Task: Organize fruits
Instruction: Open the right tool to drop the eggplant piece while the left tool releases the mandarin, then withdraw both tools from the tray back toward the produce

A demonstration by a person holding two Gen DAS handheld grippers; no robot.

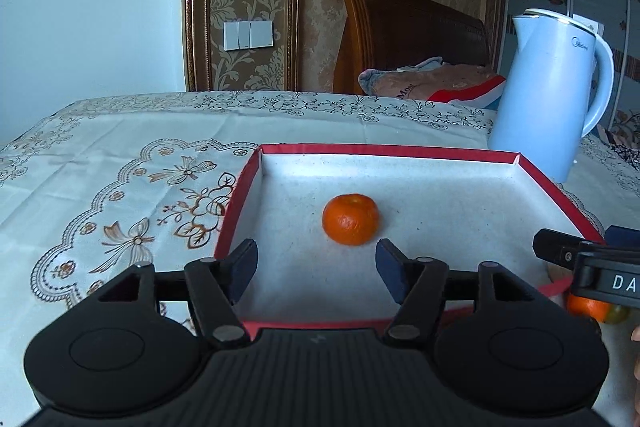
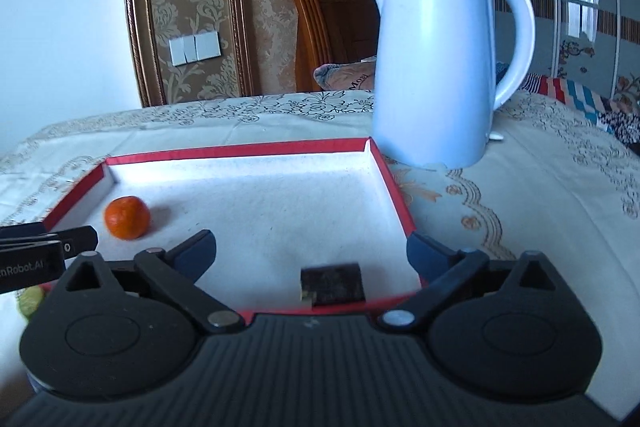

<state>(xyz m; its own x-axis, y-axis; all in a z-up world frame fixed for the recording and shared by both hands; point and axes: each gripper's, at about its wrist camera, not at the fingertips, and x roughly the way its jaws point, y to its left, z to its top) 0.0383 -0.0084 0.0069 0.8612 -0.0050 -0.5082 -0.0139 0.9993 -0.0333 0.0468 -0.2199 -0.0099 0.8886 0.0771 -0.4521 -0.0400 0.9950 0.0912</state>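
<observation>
**Tangerine in the tray, both grippers empty**

Left wrist view: the left gripper (image 1: 316,267) has its fingers spread with nothing between them. Just beyond them a tangerine (image 1: 351,220) lies on the white floor of the red-rimmed tray (image 1: 384,149), apart from its walls. A pale blue kettle (image 1: 548,91) stands at the tray's far right corner on the counter (image 1: 120,147).

Right wrist view: the right gripper (image 2: 311,259) holds its fingers wide apart, empty. The tangerine (image 2: 127,218) sits near the tray's (image 2: 240,150) left wall; a small dark block (image 2: 334,285) lies by the near rim.
</observation>
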